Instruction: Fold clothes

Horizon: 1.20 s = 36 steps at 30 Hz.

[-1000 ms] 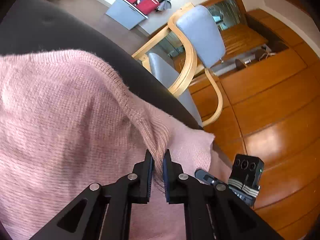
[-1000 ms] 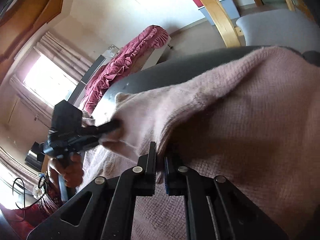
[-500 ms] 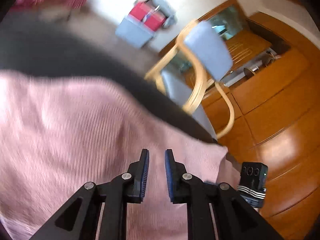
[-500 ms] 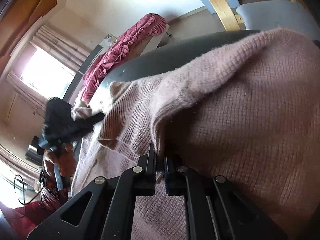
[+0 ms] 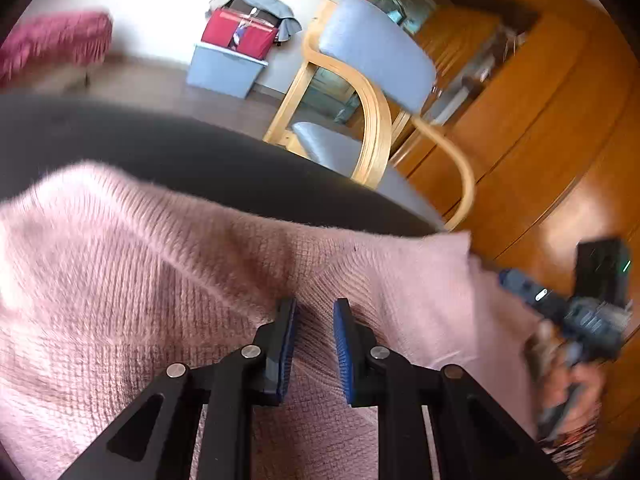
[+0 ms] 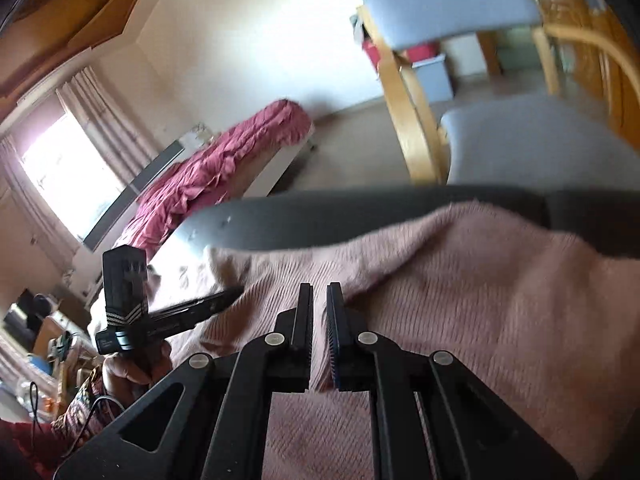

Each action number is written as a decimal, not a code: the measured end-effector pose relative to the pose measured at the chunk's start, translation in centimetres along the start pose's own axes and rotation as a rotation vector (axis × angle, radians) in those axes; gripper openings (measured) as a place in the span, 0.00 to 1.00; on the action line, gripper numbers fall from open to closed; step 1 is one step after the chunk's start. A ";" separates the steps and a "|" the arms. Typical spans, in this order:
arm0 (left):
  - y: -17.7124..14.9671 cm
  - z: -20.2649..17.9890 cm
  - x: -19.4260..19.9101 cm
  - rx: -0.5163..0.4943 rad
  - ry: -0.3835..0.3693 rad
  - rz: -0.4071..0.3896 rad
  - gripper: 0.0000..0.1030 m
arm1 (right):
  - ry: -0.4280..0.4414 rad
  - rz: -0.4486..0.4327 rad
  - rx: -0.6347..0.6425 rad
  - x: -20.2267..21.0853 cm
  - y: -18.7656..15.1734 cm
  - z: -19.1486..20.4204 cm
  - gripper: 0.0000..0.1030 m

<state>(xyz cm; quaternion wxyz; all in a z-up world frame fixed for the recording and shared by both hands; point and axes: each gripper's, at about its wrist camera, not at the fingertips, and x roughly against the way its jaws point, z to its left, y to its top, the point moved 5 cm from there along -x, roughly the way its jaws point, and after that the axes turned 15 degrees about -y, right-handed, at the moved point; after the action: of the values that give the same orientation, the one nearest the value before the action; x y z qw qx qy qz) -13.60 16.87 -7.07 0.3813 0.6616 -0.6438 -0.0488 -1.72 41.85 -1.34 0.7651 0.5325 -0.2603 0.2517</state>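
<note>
Left wrist: left hand-held gripper [image 5: 314, 344] opening over sweater [image 5: 120, 280].

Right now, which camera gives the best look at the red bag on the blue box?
The left wrist view. There the red bag sits whole on the blue box by the wall. In the right wrist view the chair hides most of both; only blurred slivers show.

left wrist: close, tilted down over sweater [image 5: 160, 272]; right wrist: likewise; shared: sweater, chair [image 5: 372, 64]
</note>
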 end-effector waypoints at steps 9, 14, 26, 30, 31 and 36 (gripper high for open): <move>-1.4 1.0 1.1 0.044 -0.029 -0.034 0.13 | -0.165 0.082 0.329 -5.7 -0.4 6.7 0.08; -1.0 2.2 1.6 0.066 -0.013 -0.036 0.02 | -0.305 0.128 0.426 -8.2 -1.8 6.1 0.07; -1.0 2.8 1.3 0.113 -0.069 -0.053 0.02 | -0.200 0.074 0.381 -3.6 -1.9 6.8 0.07; -1.1 3.4 2.1 0.130 -0.089 -0.065 0.02 | -0.135 0.122 0.483 -6.3 -2.4 11.9 0.07; -1.1 3.5 2.2 0.137 -0.094 -0.068 0.02 | -0.145 0.141 0.507 -7.3 -2.8 12.5 0.07; -1.1 3.9 2.7 0.158 -0.105 -0.077 0.02 | -0.159 0.154 0.564 -7.9 -5.6 13.0 0.07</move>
<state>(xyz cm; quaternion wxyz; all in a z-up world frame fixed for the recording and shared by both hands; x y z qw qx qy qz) -14.40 12.61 -9.31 0.2915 0.7105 -0.6388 -0.0469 -5.50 27.00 -6.59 0.5431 0.7207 -0.2786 0.3287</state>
